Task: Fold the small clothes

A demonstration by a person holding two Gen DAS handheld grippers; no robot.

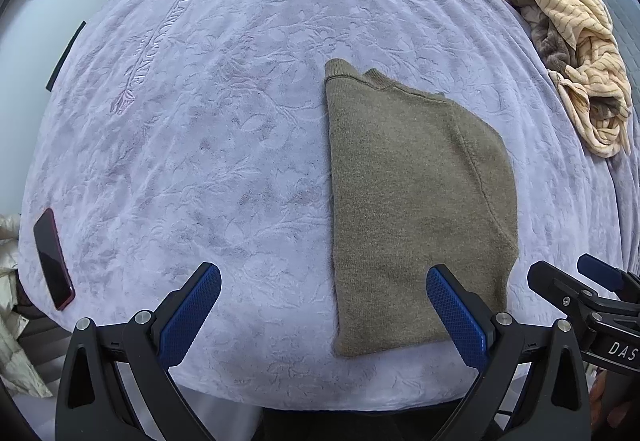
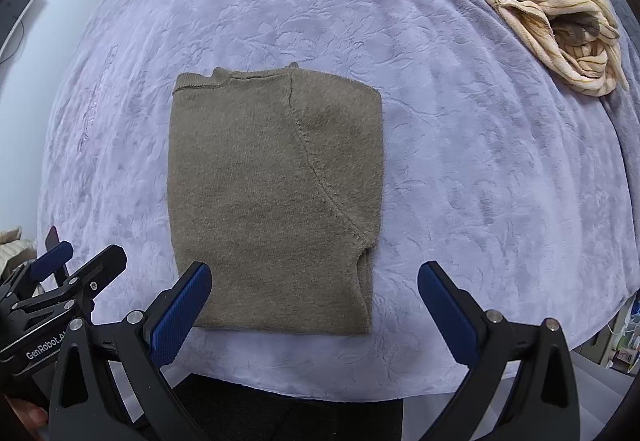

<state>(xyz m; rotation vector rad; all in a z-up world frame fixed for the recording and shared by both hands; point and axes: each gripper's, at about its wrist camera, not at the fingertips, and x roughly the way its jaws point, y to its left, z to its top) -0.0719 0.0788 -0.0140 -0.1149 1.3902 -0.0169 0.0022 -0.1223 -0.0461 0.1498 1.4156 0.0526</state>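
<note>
Left wrist view: the left gripper [image 1: 323, 287] hangs spread wide and empty over the near edge of the blanket [image 1: 200, 141], its right finger above the sweater's [image 1: 412, 201] hem. Beside it the right gripper [image 2: 314, 285] is spread too, gripping nothing. The sweater lies folded flat, collar far. 1 phone [image 1: 53, 259] rests at left; crumpled clothes [image 1: 568, 45] sit far right.

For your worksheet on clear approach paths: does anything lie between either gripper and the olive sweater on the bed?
Nothing visible does. The olive sweater lies flat just ahead of the open right gripper and left gripper; only bare blanket between.
</note>
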